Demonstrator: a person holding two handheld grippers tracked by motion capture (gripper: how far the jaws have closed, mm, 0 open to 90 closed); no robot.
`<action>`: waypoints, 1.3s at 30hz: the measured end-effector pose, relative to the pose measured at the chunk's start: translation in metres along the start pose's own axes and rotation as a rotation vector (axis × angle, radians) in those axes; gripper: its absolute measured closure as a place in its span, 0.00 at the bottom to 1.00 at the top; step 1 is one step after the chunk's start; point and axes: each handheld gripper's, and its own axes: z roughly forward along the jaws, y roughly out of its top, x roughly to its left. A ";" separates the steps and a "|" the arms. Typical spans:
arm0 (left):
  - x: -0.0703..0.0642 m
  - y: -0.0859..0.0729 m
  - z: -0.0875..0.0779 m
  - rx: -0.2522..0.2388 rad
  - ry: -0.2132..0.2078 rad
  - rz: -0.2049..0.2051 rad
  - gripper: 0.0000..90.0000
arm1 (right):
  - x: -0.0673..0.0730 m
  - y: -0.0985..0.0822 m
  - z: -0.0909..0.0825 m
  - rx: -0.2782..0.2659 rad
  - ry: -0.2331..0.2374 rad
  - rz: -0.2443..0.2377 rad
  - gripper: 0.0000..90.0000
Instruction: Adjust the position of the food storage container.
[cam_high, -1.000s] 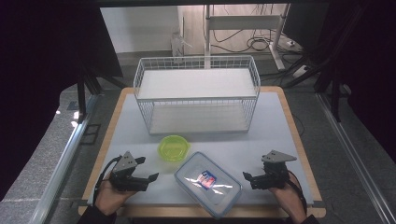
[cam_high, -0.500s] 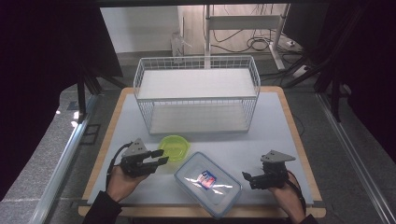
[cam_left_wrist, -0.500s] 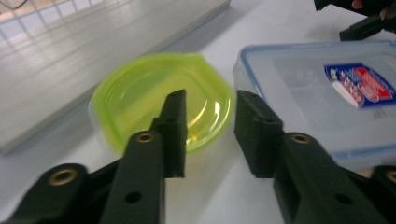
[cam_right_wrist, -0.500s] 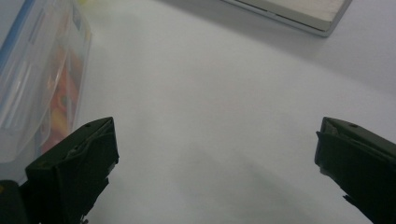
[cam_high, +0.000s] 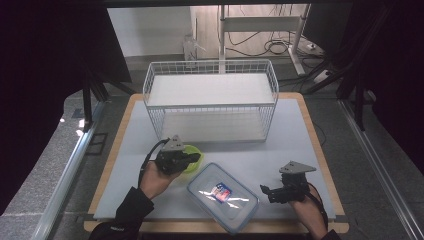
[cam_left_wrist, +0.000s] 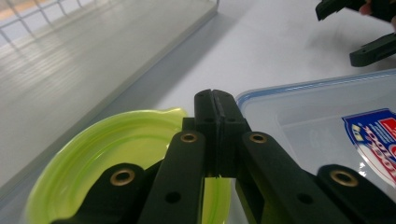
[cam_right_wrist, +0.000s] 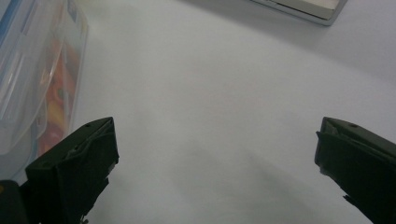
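A small lime-green bowl (cam_high: 191, 149) sits on the white table mat, just left of a clear plastic box with a blue-edged lid and a red and blue label (cam_high: 223, 198). My left gripper (cam_high: 196, 159) hovers over the bowl's right side, pointing at the box. Its jaws have just been closing and now stand shut, pad against pad, with nothing seen between them. In the left gripper view the shut gripper (cam_left_wrist: 215, 100) reaches past the bowl's rim (cam_left_wrist: 116, 154) toward the box (cam_left_wrist: 317, 116). My right gripper (cam_high: 266, 192) rests open beside the box's right end, its jaws (cam_right_wrist: 215, 154) wide apart over bare mat.
A white wire basket (cam_high: 210, 95) with a pale floor stands at the back middle of the table. Its base shows in the left gripper view (cam_left_wrist: 70, 60) and the right gripper view (cam_right_wrist: 303, 7). The wooden table edge (cam_high: 320, 150) frames the mat.
My left gripper has moved right and away from the front edge, from the table's left front to above the green bowl, and its jaws have shut. The right gripper has stayed put.
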 end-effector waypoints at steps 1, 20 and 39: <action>-0.002 0.001 0.004 0.012 0.004 0.006 1.00 | 0.000 0.000 0.000 0.001 0.002 0.002 0.00; -0.003 -0.001 0.026 0.081 0.047 0.004 1.00 | -0.001 -0.002 0.002 0.033 0.009 0.003 0.00; 0.012 -0.008 0.015 0.091 0.130 -0.014 1.00 | -0.001 -0.002 0.001 0.036 0.015 0.001 0.00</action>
